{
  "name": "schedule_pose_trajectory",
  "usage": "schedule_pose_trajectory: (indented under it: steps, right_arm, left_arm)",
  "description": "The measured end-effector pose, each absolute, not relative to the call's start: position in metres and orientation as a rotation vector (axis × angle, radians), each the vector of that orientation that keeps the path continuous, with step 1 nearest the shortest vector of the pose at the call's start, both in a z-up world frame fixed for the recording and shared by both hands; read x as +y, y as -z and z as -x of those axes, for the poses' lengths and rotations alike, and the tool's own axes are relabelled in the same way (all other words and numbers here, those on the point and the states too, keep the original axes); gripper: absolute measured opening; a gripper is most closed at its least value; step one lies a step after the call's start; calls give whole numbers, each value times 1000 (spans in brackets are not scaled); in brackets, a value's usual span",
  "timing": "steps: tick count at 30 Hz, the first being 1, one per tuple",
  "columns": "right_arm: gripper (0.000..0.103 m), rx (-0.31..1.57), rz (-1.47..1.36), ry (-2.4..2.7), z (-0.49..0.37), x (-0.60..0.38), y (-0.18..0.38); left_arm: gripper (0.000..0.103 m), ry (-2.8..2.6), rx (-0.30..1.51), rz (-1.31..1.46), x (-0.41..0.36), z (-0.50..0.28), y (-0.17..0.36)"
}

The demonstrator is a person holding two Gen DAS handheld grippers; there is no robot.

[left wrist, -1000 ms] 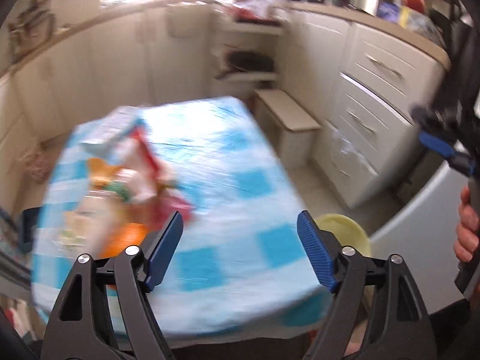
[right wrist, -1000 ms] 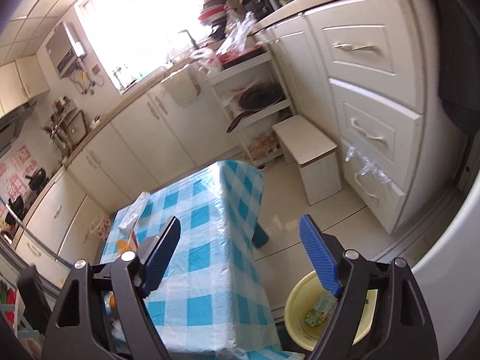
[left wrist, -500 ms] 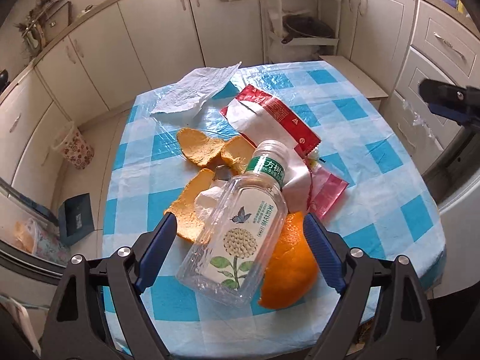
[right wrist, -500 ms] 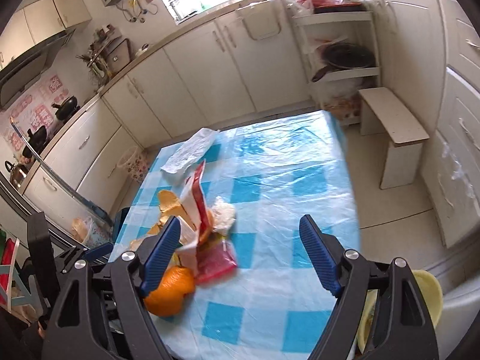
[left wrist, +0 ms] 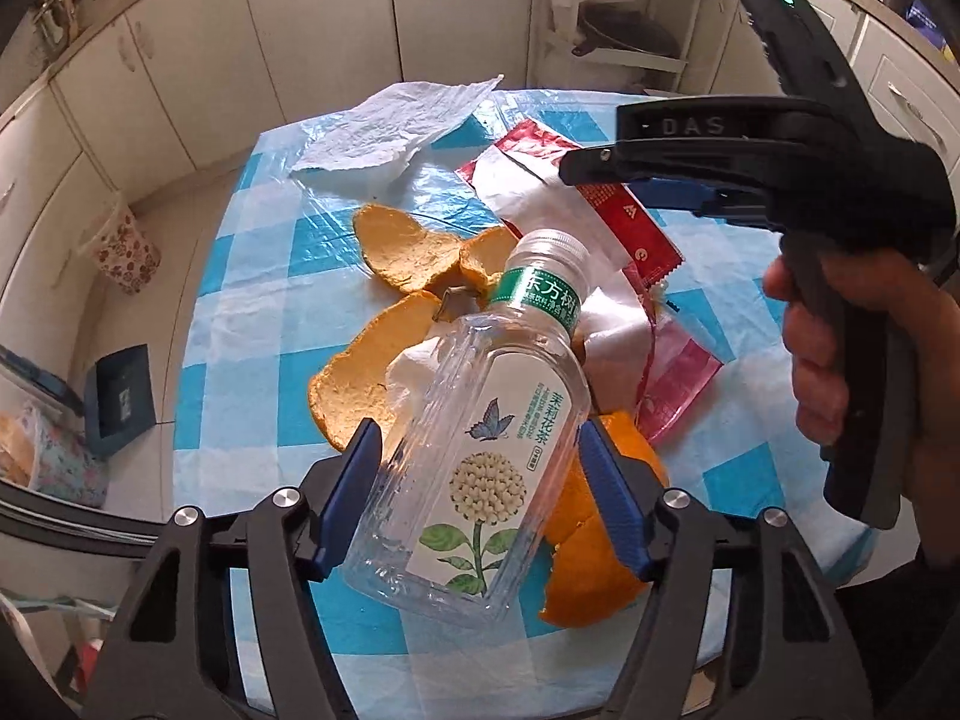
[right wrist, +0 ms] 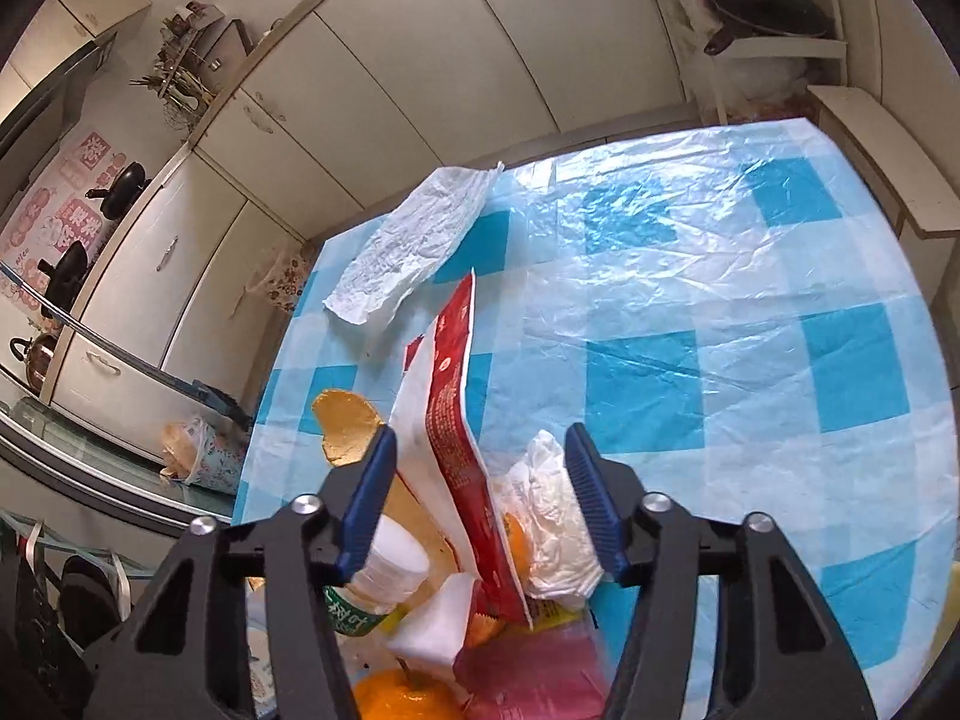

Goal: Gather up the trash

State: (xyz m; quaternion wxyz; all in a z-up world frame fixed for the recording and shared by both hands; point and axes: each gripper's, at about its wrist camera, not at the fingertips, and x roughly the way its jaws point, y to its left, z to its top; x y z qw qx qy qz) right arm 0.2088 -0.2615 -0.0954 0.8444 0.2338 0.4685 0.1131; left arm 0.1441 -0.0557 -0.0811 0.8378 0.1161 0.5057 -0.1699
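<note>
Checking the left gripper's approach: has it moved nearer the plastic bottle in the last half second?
Yes. The left gripper has advanced toward the plastic bottle, which now sits between its open fingers; the checked tablecloth also looms larger.

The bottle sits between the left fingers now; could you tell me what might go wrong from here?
1. The bottle lies tilted on orange peel, so it may roll or slip as the left gripper closes.
2. The right gripper straddles the upright red wrapper close by; the two grippers could collide.

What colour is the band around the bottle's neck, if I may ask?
Green with white characters, clearest in the left wrist view, on the bottle.
</note>
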Motion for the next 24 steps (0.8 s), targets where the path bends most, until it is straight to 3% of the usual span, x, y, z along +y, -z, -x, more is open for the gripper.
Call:
schedule_pose_trajectory:
  steps: [4, 5, 15, 20, 21, 24]
  right_arm:
    - [9, 969, -439, -297, -206, -249, 87]
    - [6, 959, -428, -307, -204, -248, 84]
    - [3, 754, -461, -350, -176, -274, 28]
    - [3, 776, -426, -355, -167, -282, 24]
    - [7, 798, -403, -344, -168, -281, 28]
    - [60, 860, -402, -332, -173, -281, 45]
  left_arm:
    - [63, 373, 1066, -253, -55, -144, 81]
    - [63, 375, 1068, -237, -53, -145, 80]
    - [56, 406, 1059, -139, -46, -145, 68]
    - [57, 389, 1079, -212, -57, -142, 76]
    - [58, 386, 1079, -227, -58, -141, 78]
    - [60, 373, 1088, -251, -62, -140, 83]
